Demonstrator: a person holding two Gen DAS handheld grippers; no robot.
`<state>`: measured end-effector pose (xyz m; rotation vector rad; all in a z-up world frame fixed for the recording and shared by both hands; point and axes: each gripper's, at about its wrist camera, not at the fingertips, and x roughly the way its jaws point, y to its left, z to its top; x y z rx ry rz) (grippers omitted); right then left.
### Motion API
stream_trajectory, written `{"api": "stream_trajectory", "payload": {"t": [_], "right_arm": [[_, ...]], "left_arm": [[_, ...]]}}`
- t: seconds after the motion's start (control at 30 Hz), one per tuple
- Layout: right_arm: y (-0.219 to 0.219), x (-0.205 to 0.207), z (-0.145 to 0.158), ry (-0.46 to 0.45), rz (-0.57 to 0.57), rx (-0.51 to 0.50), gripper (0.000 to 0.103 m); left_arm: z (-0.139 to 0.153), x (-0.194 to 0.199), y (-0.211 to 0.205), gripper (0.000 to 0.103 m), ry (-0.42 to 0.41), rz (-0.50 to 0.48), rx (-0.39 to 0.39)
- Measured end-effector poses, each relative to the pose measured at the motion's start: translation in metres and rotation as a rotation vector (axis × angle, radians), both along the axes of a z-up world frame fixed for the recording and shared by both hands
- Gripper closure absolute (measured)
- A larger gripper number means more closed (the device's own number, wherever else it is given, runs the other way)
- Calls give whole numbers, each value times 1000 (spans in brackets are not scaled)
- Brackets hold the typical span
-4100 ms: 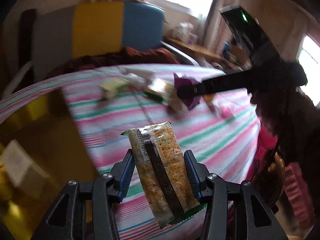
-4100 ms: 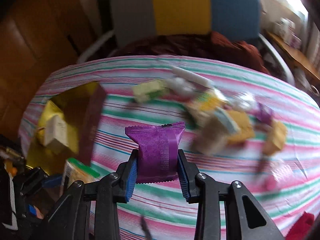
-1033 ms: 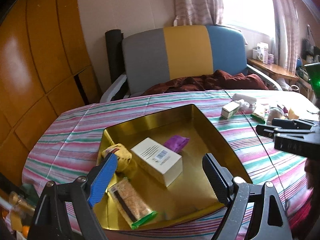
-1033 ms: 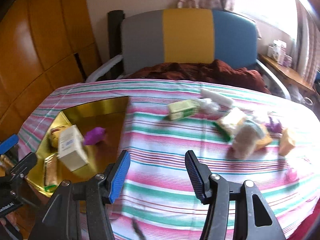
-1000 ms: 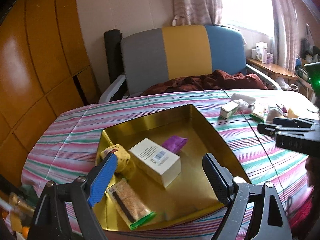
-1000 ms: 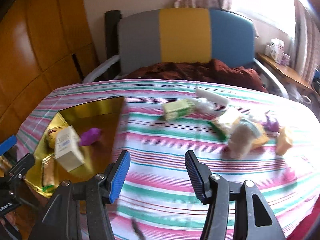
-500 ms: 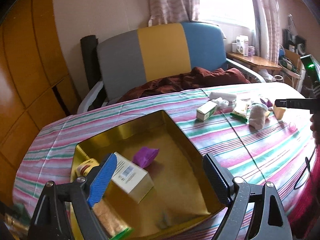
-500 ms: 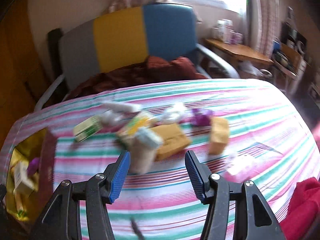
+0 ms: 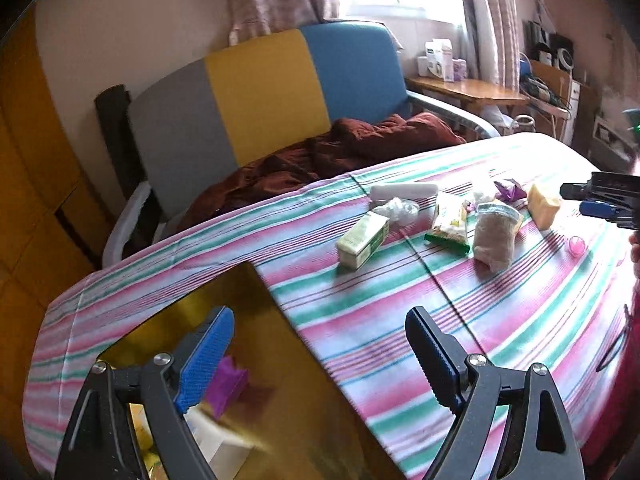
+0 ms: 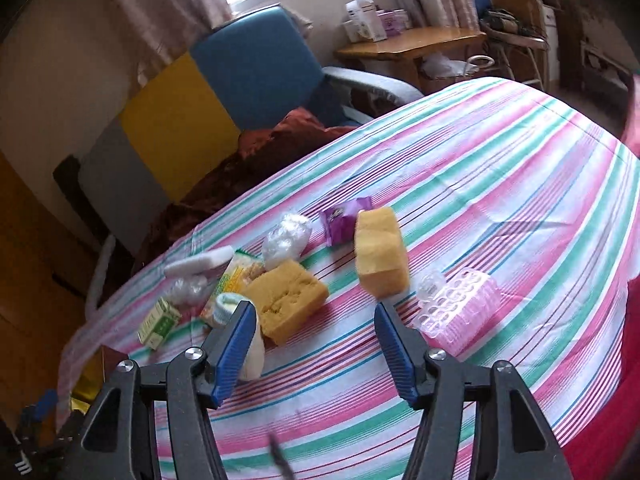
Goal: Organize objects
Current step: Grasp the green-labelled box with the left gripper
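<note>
My left gripper (image 9: 320, 356) is open and empty above the right edge of the gold tray (image 9: 256, 312). A purple packet (image 9: 228, 384) and a white box (image 9: 216, 444) lie in the tray. My right gripper (image 10: 316, 348) is open and empty over the striped cloth, just short of a pile of loose items. Two yellow sponges (image 10: 292, 300) (image 10: 380, 256) lie just beyond its tips. A purple packet (image 10: 344, 220), a pink ridged block (image 10: 464, 308), a green box (image 10: 158, 322) and a snack pack (image 10: 236, 280) lie around them.
The striped tablecloth (image 9: 400, 304) covers a round table. A grey, yellow and blue chair (image 9: 248, 96) with a brown blanket (image 9: 340, 152) stands behind it. A wooden desk (image 10: 412, 44) with boxes stands by the window. The right gripper (image 9: 600, 200) shows at the right edge of the left wrist view.
Both grippers have swung right, away from the tray, toward the pile of loose items. The right gripper has come close over the sponges. Both stay open and empty.
</note>
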<state>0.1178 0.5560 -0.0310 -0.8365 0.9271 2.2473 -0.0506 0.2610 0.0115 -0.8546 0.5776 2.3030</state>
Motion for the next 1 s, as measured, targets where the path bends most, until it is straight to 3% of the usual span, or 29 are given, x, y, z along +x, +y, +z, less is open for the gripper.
{"api": "stream_trajectory", "payload": {"t": [0.17,0.33,0.8,0.87,0.9,1.0], "right_arm": [[12,7,-8,22,-41,-88,40],[15,9,-10,23,-50,-101,40],[15,4,-15,9,-22,-128,40],[15,4,-15,9,-25,-127,40],[16,5,-15,10,-30,-128,40],[20,10,-14,23,-63,-130,40]], "left_arm": [[-14,-30,31,15,-74,-17,-20],[-30,-69,56,15,-167,-4,-28],[-79,-127,126,16,-196,-98,-205],[-87,-134,129,22,-218,-98,-221],[-90,-136,130,30,-231,-99,-226],[-97,-137,136,63,-293,-138,-226]]}}
